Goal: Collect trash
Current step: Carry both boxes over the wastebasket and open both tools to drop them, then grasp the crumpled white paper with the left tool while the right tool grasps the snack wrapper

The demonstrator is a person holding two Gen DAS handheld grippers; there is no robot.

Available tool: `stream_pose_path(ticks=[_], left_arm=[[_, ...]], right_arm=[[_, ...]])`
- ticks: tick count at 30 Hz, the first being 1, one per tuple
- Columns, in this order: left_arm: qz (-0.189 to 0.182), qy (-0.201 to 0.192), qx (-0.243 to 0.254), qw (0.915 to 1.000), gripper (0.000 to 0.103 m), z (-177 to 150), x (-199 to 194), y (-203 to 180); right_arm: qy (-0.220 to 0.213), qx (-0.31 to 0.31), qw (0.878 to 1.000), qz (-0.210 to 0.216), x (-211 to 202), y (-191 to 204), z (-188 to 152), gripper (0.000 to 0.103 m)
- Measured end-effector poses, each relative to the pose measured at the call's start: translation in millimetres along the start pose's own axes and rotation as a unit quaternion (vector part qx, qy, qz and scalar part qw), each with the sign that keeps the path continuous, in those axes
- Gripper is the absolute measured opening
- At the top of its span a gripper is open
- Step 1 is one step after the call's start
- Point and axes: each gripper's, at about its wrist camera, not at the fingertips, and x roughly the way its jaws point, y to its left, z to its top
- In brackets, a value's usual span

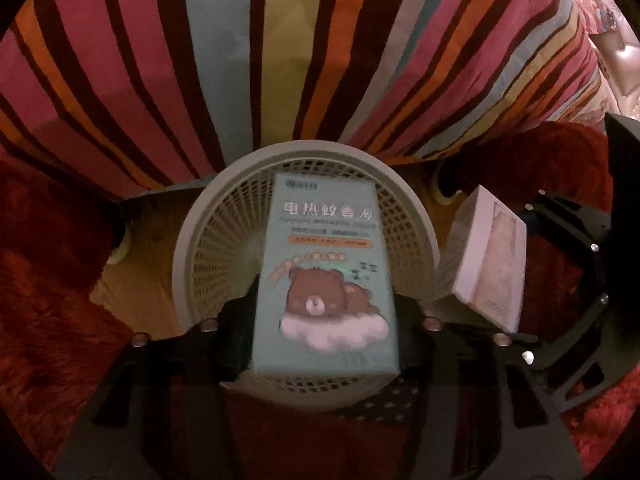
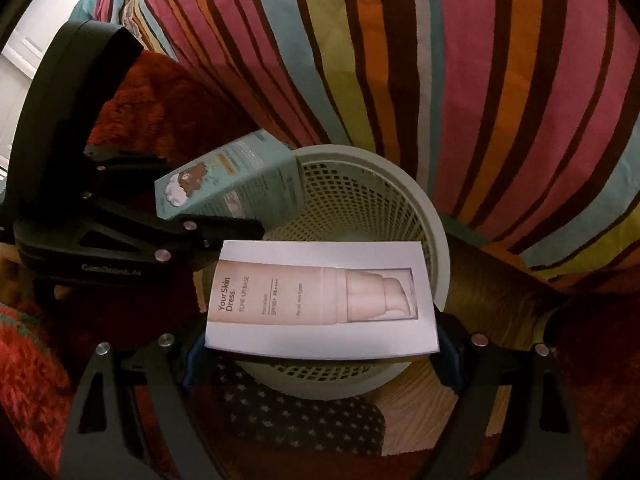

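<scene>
The left hand-held gripper (image 1: 326, 320) clamps the teal bear box (image 1: 326, 276), long axis toward 12 o'clock over the basket (image 1: 192, 216); the right hand-held gripper (image 2: 320, 344) pinches the white carton (image 2: 320, 300) crosswise, 9-to-3, above it.

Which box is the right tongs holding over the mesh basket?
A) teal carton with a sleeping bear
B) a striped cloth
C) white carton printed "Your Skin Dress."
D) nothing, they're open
C: in the right wrist view the right tongs clamp the flat white cardboard carton printed "Your Skin Dress." above the round pale plastic mesh basket; the teal bear carton sits in the left tongs.
</scene>
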Motion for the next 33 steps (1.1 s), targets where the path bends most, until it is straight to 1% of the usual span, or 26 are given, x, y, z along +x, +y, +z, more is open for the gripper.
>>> stream_pose_path(ticks=[1,3,4,5,15,18,20,22,23,24,26,28,29,30,32,33], left_arm=[[0.001,0.001,-0.002,1.0,0.066,0.2,0.5,0.4],[0.006,0.002,-0.004,1.0,0.068,0.8,2.3,1.8],[0.006,0.003,-0.005,1.0,0.072,0.8,3.7,2.1],[0.006,0.002,-0.005,1.0,0.073,1.2,3.7,2.2],[0.017,-0.001,-0.009,0.9998,0.073,2.7,5.2,2.8],[0.018,-0.011,-0.009,0.9997,0.073,2.0,0.8,2.7],[0.018,-0.027,-0.007,0.9994,0.073,1.4,-6.0,2.8],[0.018,-0.05,-0.006,0.9986,0.073,0.4,-17.3,2.0],[0.017,-0.068,-0.002,0.9975,0.073,-0.5,-29.2,0.9],[0.016,-0.078,0.001,0.9968,0.073,-0.7,-37.8,-0.1],[0.017,-0.104,0.013,0.9943,0.073,1.2,-61.0,-3.6],[0.026,-0.138,0.032,0.9895,0.073,9.5,-92.0,-6.4],[0.037,-0.156,0.039,0.9863,0.073,15.8,-106.2,-7.6],[0.051,-0.179,0.047,0.9813,0.073,25.5,-123.8,-8.2],[0.072,-0.216,0.052,0.9725,0.073,46.5,-152.2,-6.9],[0.074,-0.237,0.048,0.9675,0.073,64.6,-168.2,-4.5]], right_arm=[[0.0,-0.002,1.0,-0.002,0.8,0.5,-0.3,0.09],[0.0,-0.004,1.0,-0.009,3.4,0.7,-1.6,0.095],[-0.001,-0.004,1.0,-0.01,3.7,0.0,-2.3,0.095],[-0.002,-0.002,1.0,-0.01,3.2,-0.5,-2.6,0.095],[-0.003,0.015,1.0,-0.01,4.0,-10.2,-3.6,0.095],[-0.013,0.017,1.0,-0.01,-0.7,-10.1,-4.5,0.095],[-0.026,0.019,0.999,-0.012,-8.5,-10.5,-5.8,0.095],[-0.062,0.02,0.998,-0.025,-26.1,-9.9,-6.9,0.095],[-0.077,0.02,0.996,-0.03,-34.7,-9.8,-7.2,0.095],[-0.106,0.018,0.993,-0.038,-53.5,-10.2,-7.2,0.095],[-0.134,0.017,0.989,-0.052,-73.0,-11.8,-6.5,0.095],[-0.18,0.02,0.98,-0.079,-104.4,-18.9,-2.2,0.095],[-0.198,0.023,0.976,-0.09,-116.4,-23.0,0.6,0.095],[-0.23,0.031,0.966,-0.114,-137.8,-33.1,7.8,0.095],[-0.261,0.038,0.956,-0.131,-157.7,-44.7,16.9,0.095],[-0.279,0.044,0.948,-0.143,-170.4,-55.2,25.5,0.095]])
